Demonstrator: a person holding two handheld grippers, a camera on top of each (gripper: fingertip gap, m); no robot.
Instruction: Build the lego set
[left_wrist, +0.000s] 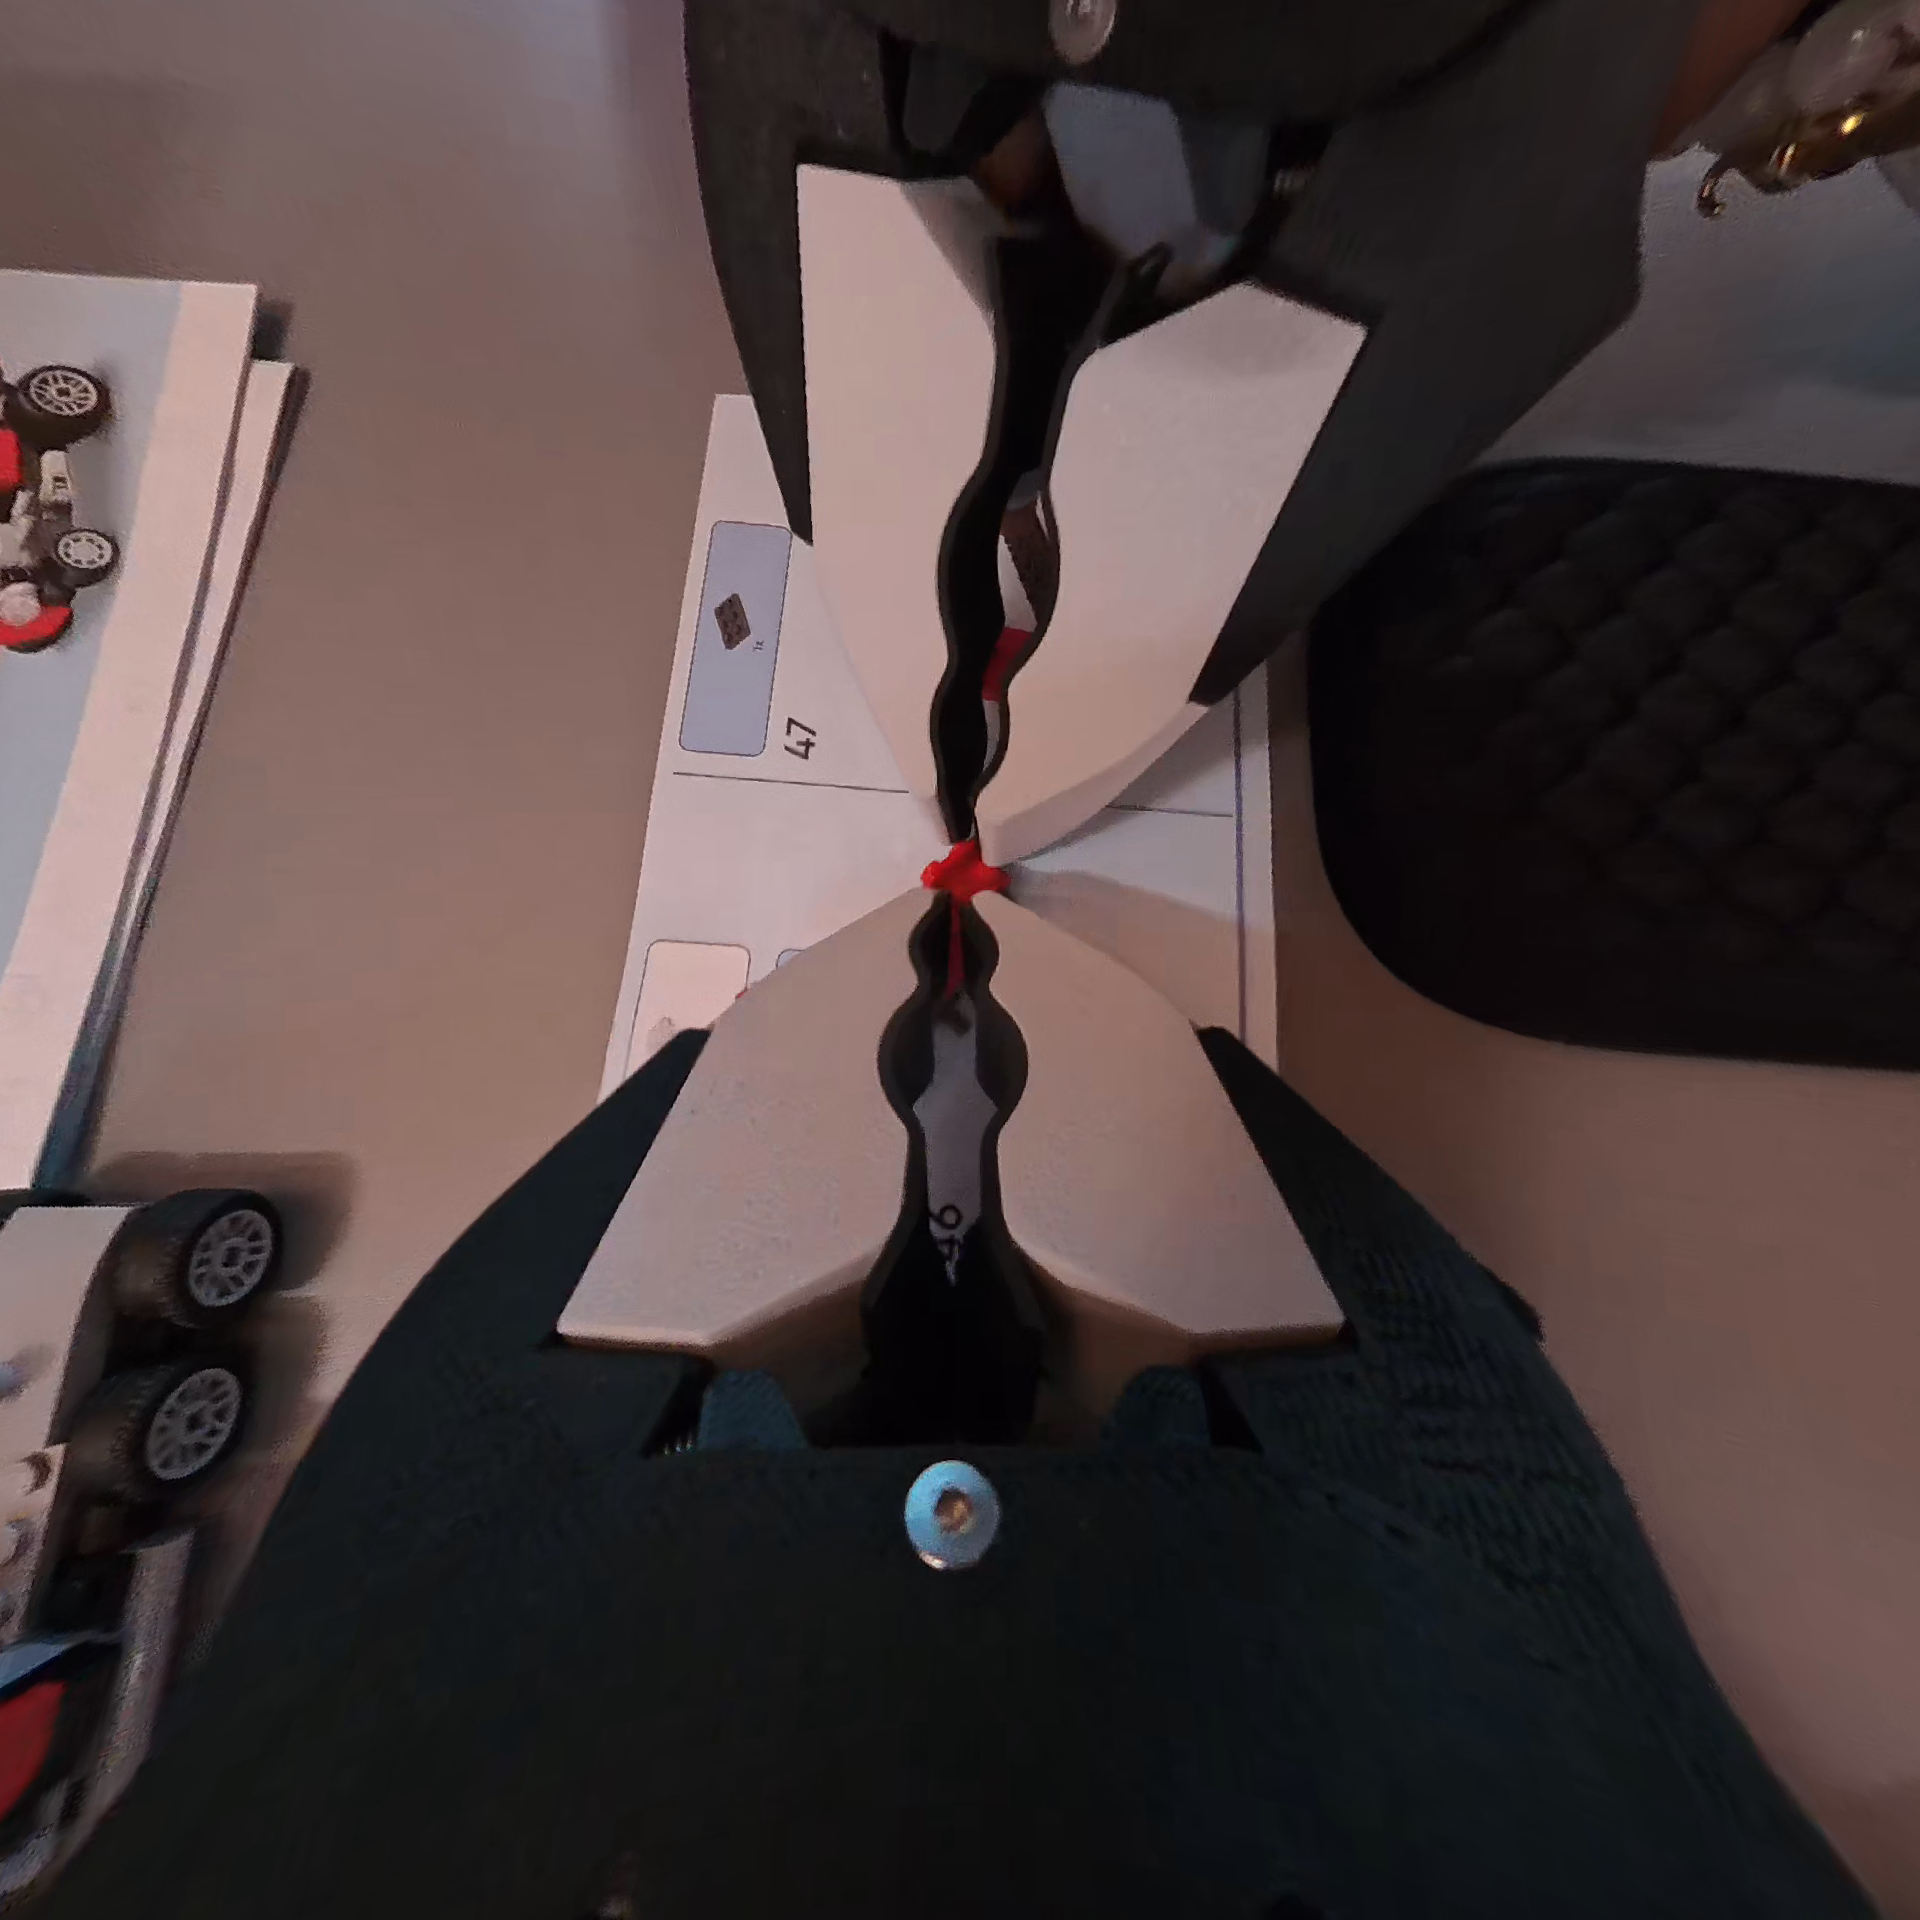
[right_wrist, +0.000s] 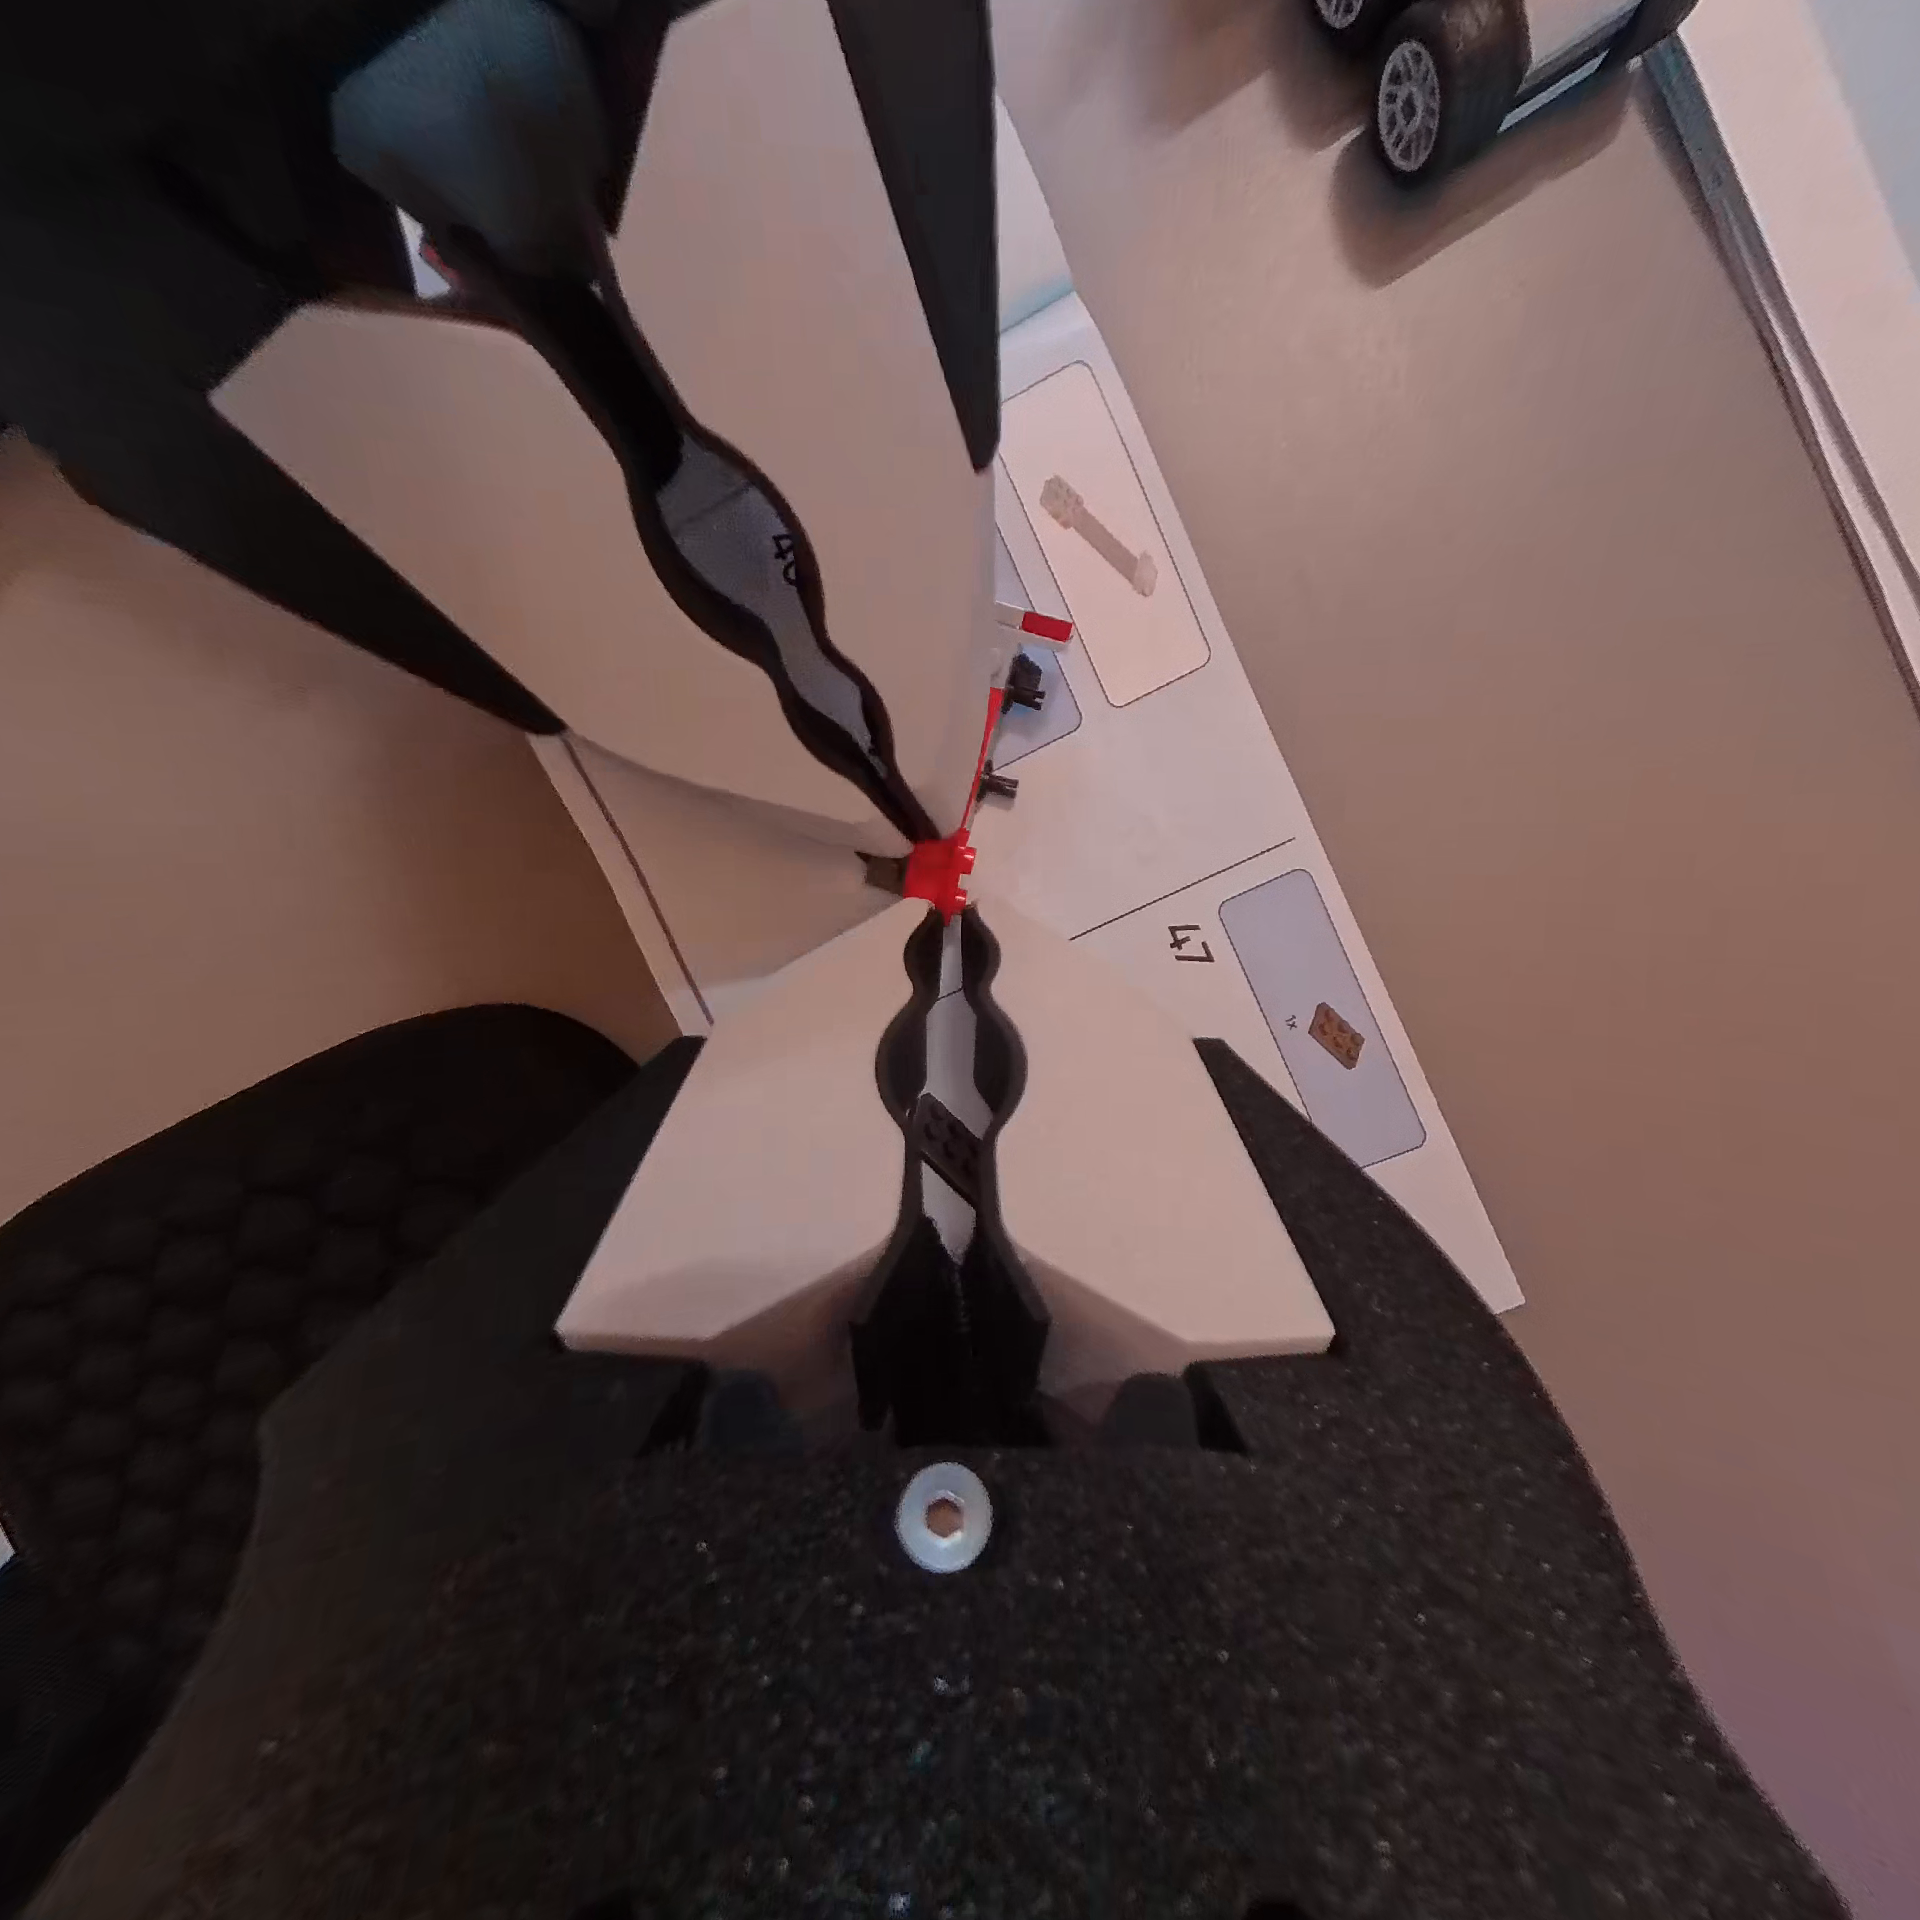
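A small red lego piece (left_wrist: 964, 871) hangs above the open instruction booklet (left_wrist: 769, 831), pinched from two sides. My left gripper (left_wrist: 958, 916) comes from below in the left wrist view, its tips shut on the piece. My right gripper (left_wrist: 962, 829) comes from above, tip to tip with the left, also shut on it. In the right wrist view the red piece (right_wrist: 935, 868) sits between my right gripper (right_wrist: 948, 920) at the bottom and the left gripper (right_wrist: 909, 831) from the upper left. A small dark bit shows at the piece's left side.
A built lego car (left_wrist: 166, 1351) with grey-rimmed wheels stands at the lower left; its wheel (right_wrist: 1434, 94) shows at the top right of the right wrist view. A box with a car picture (left_wrist: 114, 644) lies at the left. A black quilted pad (left_wrist: 1621, 769) lies right of the booklet (right_wrist: 1195, 831).
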